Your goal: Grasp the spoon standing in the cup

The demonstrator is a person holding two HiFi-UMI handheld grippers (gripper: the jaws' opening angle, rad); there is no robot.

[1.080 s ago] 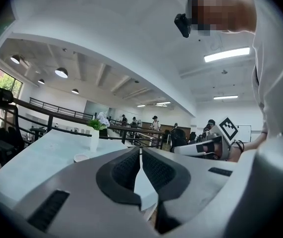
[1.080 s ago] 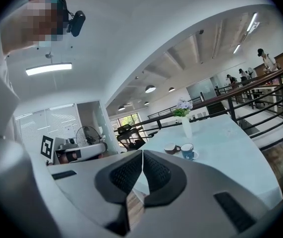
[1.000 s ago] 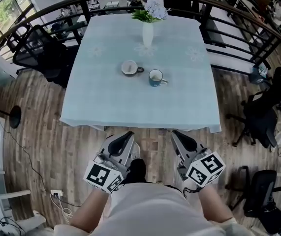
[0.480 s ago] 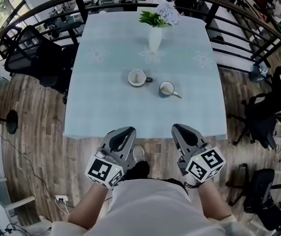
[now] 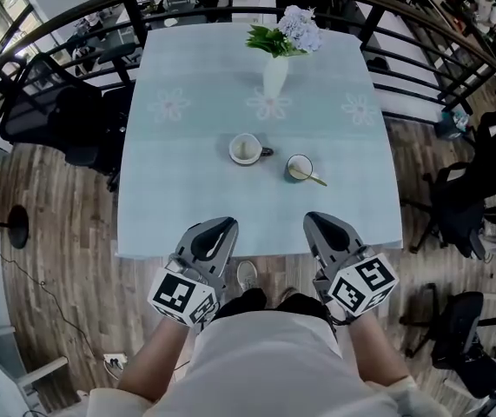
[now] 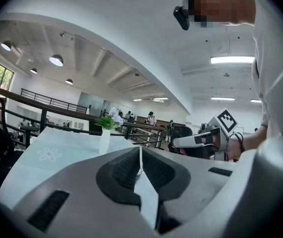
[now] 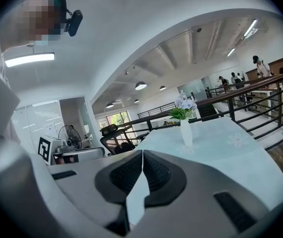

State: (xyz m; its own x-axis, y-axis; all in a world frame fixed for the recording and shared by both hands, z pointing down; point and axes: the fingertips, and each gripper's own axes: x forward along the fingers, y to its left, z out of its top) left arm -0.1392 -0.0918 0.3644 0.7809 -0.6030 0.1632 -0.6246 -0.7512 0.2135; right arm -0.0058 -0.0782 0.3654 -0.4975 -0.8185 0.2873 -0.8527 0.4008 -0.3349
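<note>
Left gripper [image 5: 216,226] and right gripper [image 5: 317,220] have advanced to the table [image 5: 187,207] edge, both clenched empty; spoon [image 5: 313,178] leans in the cup [image 5: 298,168] ahead of the right gripper, which should open and align squarely on the handle.

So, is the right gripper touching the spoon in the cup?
Apart. Head view: the right gripper hangs at the near edge, bare tablecloth between it and the spoon.
</note>
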